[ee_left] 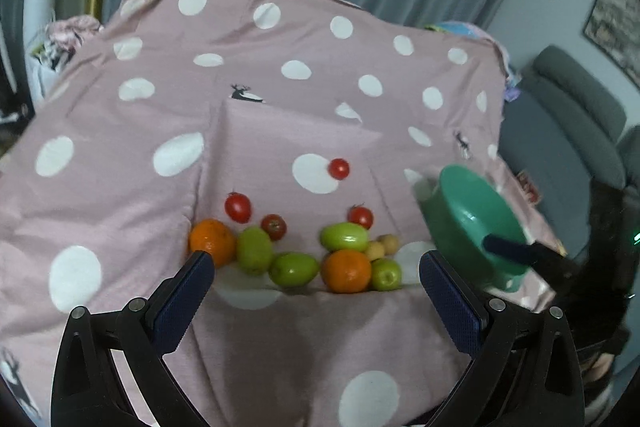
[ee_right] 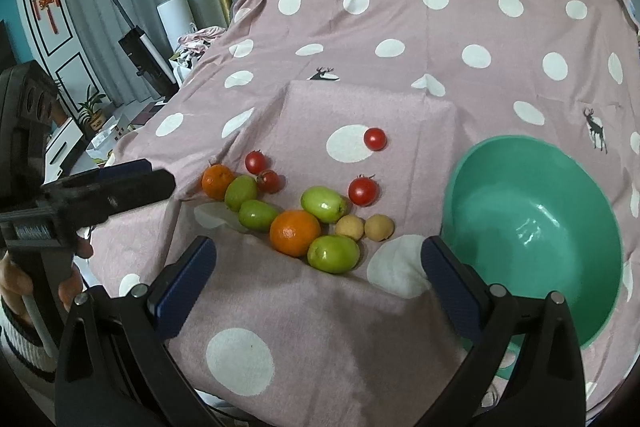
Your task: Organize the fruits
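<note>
Fruit lies loose on a pink polka-dot cloth (ee_left: 120, 155). There are two oranges (ee_left: 347, 270) (ee_right: 295, 233), several green fruits (ee_left: 293, 269) (ee_right: 333, 254), several red tomatoes (ee_left: 238, 207) (ee_right: 363, 190) and two small tan fruits (ee_right: 379, 227). An empty green bowl (ee_right: 532, 227) (ee_left: 476, 223) sits to the right of the pile. My left gripper (ee_left: 317, 259) is open just short of the pile, holding nothing. My right gripper (ee_right: 320, 247) is open too, near the front orange and green fruit, with its right finger by the bowl's rim.
The cloth (ee_right: 400, 67) drapes over a raised block under the fruit. A hand (ee_right: 16, 283) holds the left gripper (ee_right: 108, 191) at the left edge. A grey sofa (ee_left: 568, 115) stands right of the table. Curtains hang behind, and a vacuum (ee_right: 136, 47) leans at the far left.
</note>
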A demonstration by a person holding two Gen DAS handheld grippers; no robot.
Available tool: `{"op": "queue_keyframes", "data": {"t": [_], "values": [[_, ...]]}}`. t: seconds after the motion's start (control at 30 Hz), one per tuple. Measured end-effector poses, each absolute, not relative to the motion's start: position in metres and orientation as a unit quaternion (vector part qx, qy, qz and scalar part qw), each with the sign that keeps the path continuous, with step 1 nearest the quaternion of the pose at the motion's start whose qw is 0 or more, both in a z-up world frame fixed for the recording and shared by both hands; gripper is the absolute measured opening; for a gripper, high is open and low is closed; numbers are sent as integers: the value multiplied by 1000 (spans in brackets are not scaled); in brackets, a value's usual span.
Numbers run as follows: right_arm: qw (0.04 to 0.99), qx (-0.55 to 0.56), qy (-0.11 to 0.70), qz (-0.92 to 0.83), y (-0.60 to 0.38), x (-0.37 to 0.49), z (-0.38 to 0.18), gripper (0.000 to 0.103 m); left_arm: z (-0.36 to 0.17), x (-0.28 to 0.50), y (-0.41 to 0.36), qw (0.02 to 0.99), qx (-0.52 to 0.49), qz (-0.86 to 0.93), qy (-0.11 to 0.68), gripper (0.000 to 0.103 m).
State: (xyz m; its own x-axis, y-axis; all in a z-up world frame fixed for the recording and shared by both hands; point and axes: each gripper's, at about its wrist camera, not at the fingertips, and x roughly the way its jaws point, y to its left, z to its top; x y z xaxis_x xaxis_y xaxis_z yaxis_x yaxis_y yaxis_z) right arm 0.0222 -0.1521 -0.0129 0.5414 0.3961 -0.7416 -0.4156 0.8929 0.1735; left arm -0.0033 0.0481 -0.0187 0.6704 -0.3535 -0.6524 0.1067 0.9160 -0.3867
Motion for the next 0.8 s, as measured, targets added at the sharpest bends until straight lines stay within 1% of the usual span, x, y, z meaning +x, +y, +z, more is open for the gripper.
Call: {"op": "queue_keyframes", "data": {"t": [0.13,0.37,0.67,0.8], "values": [[871,-1,428,242,-154,23,-20,103,-25,-3,50,887,-184,-154,395,102],[857,24,445,258,-159,26,-34,102,-42,-9,54,874,-173,-150,429,102],[843,35,455,286,-154,28,-43,98,-50,-11,61,876,-138,-118,446,102],[835,33,457,304,-147,31,-43,93,-51,-6,61,876,-139,-130,443,102]]}}
